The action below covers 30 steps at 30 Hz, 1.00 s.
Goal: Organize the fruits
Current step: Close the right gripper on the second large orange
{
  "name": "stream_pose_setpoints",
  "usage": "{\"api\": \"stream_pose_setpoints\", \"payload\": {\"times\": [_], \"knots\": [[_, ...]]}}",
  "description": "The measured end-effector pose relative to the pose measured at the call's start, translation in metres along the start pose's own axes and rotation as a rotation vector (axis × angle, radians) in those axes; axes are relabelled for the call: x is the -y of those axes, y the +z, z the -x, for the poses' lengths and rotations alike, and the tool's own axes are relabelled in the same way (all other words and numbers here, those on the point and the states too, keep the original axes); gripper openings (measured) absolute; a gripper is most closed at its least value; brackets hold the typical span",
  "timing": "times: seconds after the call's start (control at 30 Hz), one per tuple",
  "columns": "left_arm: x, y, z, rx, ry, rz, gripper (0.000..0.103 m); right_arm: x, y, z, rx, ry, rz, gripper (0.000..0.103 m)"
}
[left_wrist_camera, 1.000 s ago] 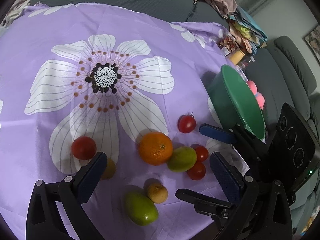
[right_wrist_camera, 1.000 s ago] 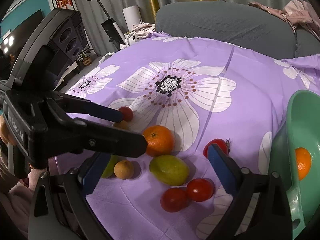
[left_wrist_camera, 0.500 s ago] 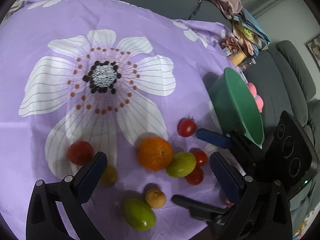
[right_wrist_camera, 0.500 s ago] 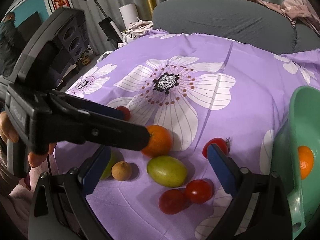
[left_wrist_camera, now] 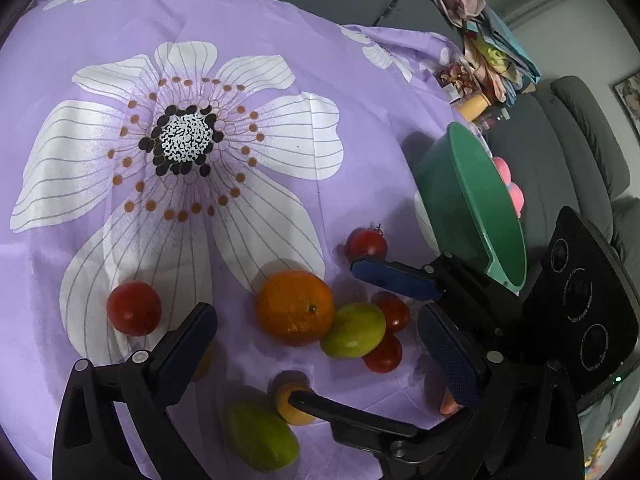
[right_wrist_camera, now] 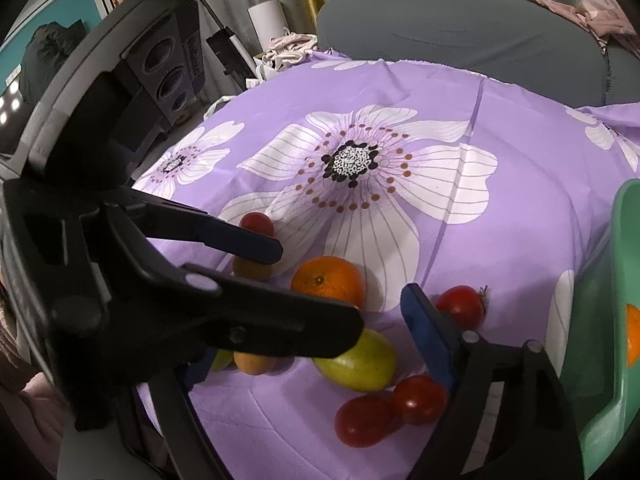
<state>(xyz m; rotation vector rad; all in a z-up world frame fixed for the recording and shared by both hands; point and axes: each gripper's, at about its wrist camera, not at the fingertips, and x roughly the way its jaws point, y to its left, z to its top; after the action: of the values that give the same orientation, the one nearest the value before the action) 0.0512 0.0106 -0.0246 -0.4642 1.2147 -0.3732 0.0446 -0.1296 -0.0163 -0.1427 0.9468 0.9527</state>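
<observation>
While both grippers hang over the same small cluster of fruit on the purple flowered cloth (left_wrist_camera: 280,80), the main hazard is crowding. Leftmost in the left wrist view, a red tomato (left_wrist_camera: 134,308) lies alone, clear of everything. Next, the left gripper (left_wrist_camera: 320,340) has its jaws closing but still wide, pads pressing on nothing; the orange (left_wrist_camera: 295,307) and the green mango (left_wrist_camera: 354,335) touching it sit in the gap. Risk: if the jaws close from here, they catch two fruits at once, or squeeze the orange so the mango squirts sideways into the two small tomatoes (left_wrist_camera: 394,312) behind it. Below, a second green fruit (left_wrist_camera: 260,436) and a small yellow-brown fruit (left_wrist_camera: 294,408) lie near the cloth edge; a nudge could roll them off. Further right, the right gripper (right_wrist_camera: 304,352) is also closing with nothing clamped; in its own view its left finger is hidden behind the left gripper's finger, so a tool-on-tool collision looks possible. Another tomato (left_wrist_camera: 366,243) sits just beside its upper finger and could be knocked. Far right, the green bowl (left_wrist_camera: 476,208) already holds an orange (right_wrist_camera: 632,334); it stands at the cloth edge and looks tilted, though the lens may cause that; a hard drop could tip it.
</observation>
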Motion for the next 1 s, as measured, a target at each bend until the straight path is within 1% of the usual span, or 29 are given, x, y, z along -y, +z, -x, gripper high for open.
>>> {"api": "stream_pose_setpoints", "payload": {"times": [0.03,0.07,0.1,0.27,0.33,0.43,0.5,0.63,0.8,0.9,0.97,1.0], "knots": [[-0.001,0.000,-0.002,-0.009,0.004,0.003,0.086,0.000,0.002,-0.003,-0.013,0.005,-0.002,0.080],[-0.002,0.001,-0.005,-0.019,0.006,0.009,0.083,0.000,0.002,-0.003,-0.015,0.013,-0.002,0.077],[-0.003,0.002,-0.006,-0.028,0.008,0.013,0.079,0.000,0.003,-0.003,-0.014,0.020,-0.001,0.076],[-0.007,0.002,-0.007,-0.028,0.007,0.024,0.078,0.003,0.006,-0.004,-0.026,0.043,-0.019,0.076],[-0.009,0.002,-0.007,-0.029,0.007,0.027,0.073,0.002,0.007,-0.006,-0.036,0.049,-0.018,0.076],[-0.009,0.001,-0.008,-0.029,0.012,0.023,0.070,-0.001,0.007,-0.008,-0.046,0.052,0.003,0.076],[-0.009,0.002,-0.008,-0.028,0.008,0.024,0.069,-0.002,0.006,-0.010,-0.065,0.042,0.007,0.076],[-0.009,0.001,-0.009,-0.038,0.005,0.019,0.062,0.001,0.006,-0.015,-0.091,0.006,-0.009,0.075],[-0.005,-0.001,-0.010,-0.034,0.016,0.001,0.062,-0.001,0.003,-0.022,-0.132,-0.042,-0.011,0.060],[-0.005,-0.002,-0.009,-0.031,0.017,-0.002,0.061,-0.006,0.003,-0.026,-0.146,-0.071,0.012,0.057],[-0.004,-0.002,-0.010,-0.029,0.025,-0.010,0.055,-0.008,0.003,-0.027,-0.151,-0.092,0.027,0.054],[-0.003,-0.002,-0.011,-0.031,0.028,-0.013,0.051,-0.007,0.003,-0.027,-0.152,-0.098,0.031,0.048]]}}
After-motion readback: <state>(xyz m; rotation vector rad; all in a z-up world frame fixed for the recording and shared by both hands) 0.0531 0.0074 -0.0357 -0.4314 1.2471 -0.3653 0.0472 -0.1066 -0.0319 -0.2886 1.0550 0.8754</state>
